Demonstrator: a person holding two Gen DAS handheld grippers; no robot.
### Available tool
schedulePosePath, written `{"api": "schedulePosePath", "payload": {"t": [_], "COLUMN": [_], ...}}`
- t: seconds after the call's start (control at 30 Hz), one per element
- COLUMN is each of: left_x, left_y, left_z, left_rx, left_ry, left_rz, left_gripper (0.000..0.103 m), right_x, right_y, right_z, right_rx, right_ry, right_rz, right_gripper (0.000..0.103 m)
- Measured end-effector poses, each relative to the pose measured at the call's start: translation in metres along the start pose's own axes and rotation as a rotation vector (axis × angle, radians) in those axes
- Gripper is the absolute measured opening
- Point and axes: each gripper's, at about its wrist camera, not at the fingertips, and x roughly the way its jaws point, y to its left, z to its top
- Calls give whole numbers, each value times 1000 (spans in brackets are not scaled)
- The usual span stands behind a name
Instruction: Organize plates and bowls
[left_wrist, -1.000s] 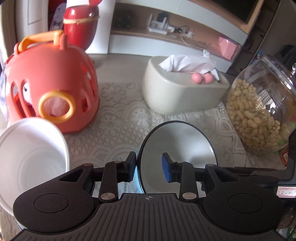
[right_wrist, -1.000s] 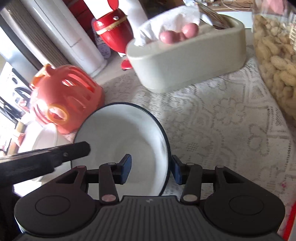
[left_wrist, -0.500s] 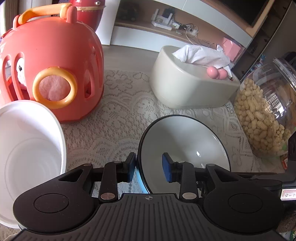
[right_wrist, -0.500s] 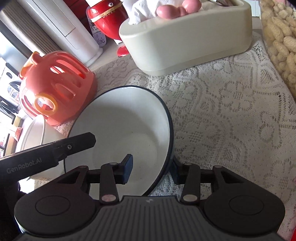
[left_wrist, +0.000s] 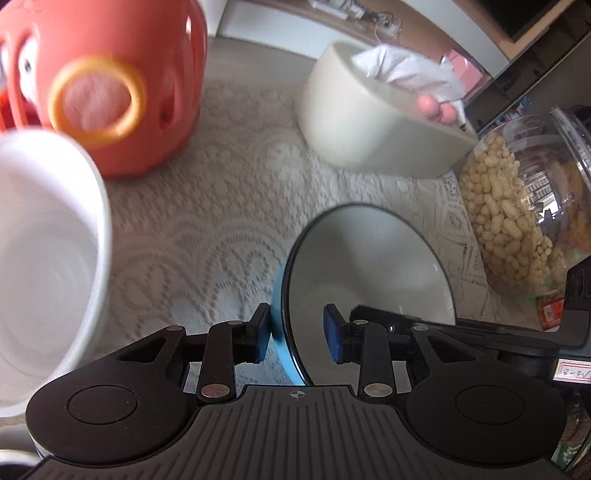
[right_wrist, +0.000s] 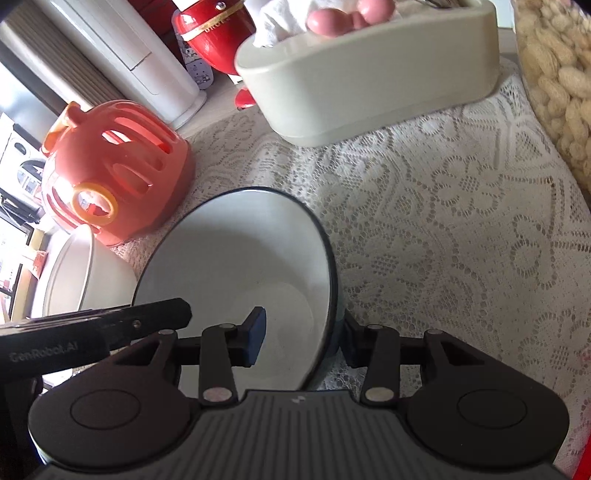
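**A:** From the left wrist, where was the bowl?

**B:** The blue bowl (left_wrist: 369, 266), white inside, sat at 6 o'clock, tilted over the lace-covered table (left_wrist: 207, 229). The left tongs (left_wrist: 295, 332) were clamped on its rim, with one pad on the blue outer wall and the other inside.

**A:** And around it?

**B:** A white bowl (left_wrist: 48, 240) was at 9 o'clock, an orange basket (left_wrist: 177, 122) at 11, a tissue box (left_wrist: 362, 129) at 1 and a peanut jar (left_wrist: 517, 221) at 3.

**A:** What about the right wrist view?

**B:** The same blue bowl lay at 6 to 7 o'clock. The right tongs (right_wrist: 301, 336) straddled its opposite rim and had just been closing. One pad was inside and one behind the wall. I could not tell whether they pressed on it.

**A:** And the rest of it?

**B:** The tissue box was at 12, the basket at 10, the white bowl at 9 just beside the blue one, and the jar at 2. A finger of the left tongs reached in from 8 o'clock.
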Motion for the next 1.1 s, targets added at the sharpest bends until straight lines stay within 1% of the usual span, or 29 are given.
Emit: {"api": "schedulePosePath", "payload": {"t": [0.13, 0.2, 0.33, 0.4, 0.5, 0.57, 0.63, 0.67, 0.73, 0.8, 0.83, 0.9, 0.97, 1.1], "left_x": [16, 17, 18, 14, -9, -36, -65, -79, -100, -112, -113, -108, -98, -78], "left_y": [4, 3, 7, 6, -3, -12, -25, -33, -47, -54, -54, -48, -39, -28], "left_z": [-4, -4, -3, -2, 2, 4, 2, -3, -16, -37, -48, -70, -91, -117], "left_rx": [-15, -7, -32, -44, -19, -8, 10, 36, 90, 130, 134, 115, 91, 73], "left_ry": [24, 13, 5, 1, -50, -95, -124, -137, -136, -111, -87, -41, -1, 39], "left_rz": [-22, -12, -32, -28, -43, -74, -103, -106, -95, -92, -93, -103, -103, -58], "left_gripper": [34, 33, 33, 33, 35, 36, 37, 37, 39, 40, 41, 41, 41, 41], "right_x": [6, 7, 8, 8, 2, -15, -40, -54, -79, -101, -109, -119, -121, -106], "right_y": [0, 3, 4, 4, 7, 14, 23, 27, 33, 34, 34, 34, 32, 26], "right_z": [0, 0, -2, -3, -3, -3, -4, -6, -12, -23, -30, -47, -65, -95], "right_rx": [-1, -17, -29, -24, -3, -20, -49, -65, -85, -95, -97, -106, -118, -118], "right_ry": [6, 7, 10, 8, 3, -39, -81, -96, -114, -112, -98, -63, -32, 27], "right_rz": [-9, -20, -21, -21, -20, -7, 2, 3, 3, 25, 32, 41, 37, 45], "right_gripper": [43, 43, 43, 44, 43, 43, 43, 43, 44, 44, 44, 45, 45, 45]}}
